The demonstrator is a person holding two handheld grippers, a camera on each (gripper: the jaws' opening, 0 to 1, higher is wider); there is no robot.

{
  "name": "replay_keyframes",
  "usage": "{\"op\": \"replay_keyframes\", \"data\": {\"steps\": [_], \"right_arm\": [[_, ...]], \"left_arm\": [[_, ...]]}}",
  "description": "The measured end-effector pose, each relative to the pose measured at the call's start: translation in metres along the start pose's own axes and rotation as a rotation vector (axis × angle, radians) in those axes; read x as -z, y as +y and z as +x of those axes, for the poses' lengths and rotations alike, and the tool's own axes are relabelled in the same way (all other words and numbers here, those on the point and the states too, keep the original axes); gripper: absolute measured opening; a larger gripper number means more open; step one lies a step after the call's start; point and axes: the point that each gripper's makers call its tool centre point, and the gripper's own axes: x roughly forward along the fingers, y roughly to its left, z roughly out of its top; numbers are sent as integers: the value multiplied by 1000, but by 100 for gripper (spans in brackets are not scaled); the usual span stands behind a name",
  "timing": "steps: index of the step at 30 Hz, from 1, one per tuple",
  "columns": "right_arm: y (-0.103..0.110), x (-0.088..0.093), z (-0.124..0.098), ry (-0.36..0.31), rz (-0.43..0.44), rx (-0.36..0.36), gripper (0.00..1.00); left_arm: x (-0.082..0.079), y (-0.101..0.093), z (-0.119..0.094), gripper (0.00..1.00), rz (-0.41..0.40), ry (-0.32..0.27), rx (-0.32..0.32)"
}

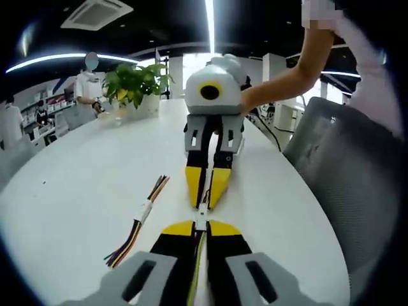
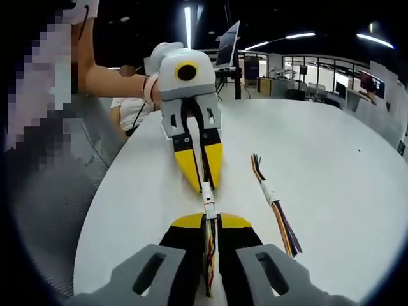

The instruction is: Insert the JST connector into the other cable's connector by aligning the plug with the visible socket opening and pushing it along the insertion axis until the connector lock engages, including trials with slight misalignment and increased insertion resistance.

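Both grippers meet nose to nose over the white table [image 1: 70, 191]: left gripper [image 1: 201, 224] pinched on its cable's connector [image 1: 201, 223], right gripper [image 2: 211, 220] squeezed on the white JST connector [image 2: 209, 208], the two plugs touching tip to tip between the yellow jaw ends. Whether the lock has caught, I cannot tell. Just beside them lies a spare ribbon cable [image 1: 139, 220] with its own white plug, flat on the table, clear of the jaws. Left gripper view picks up a potted plant [image 1: 135, 83] at the far edge and a grey chair [image 1: 347, 172]; right gripper view instead shows an open laptop [image 2: 228, 46] behind.
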Motion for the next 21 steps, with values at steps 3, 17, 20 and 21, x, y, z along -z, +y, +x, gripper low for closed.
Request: {"op": "replay_keyframes", "data": {"steps": [3,17,20,21], "right_arm": [[-1,3,1,12,-18,2,4],[2,-5,1,-10,-28,-7,4],[0,-8,-2,-27,-18,-2,4],[1,-7,-3,-27,-20,-6,4]], "left_arm": [[0,-5,1,0,15,7,19],[0,-2,2,0,7,-1,6],[-3,0,0,0,11,-26,-1],[-4,-1,1,0,10,-33,3]]}}
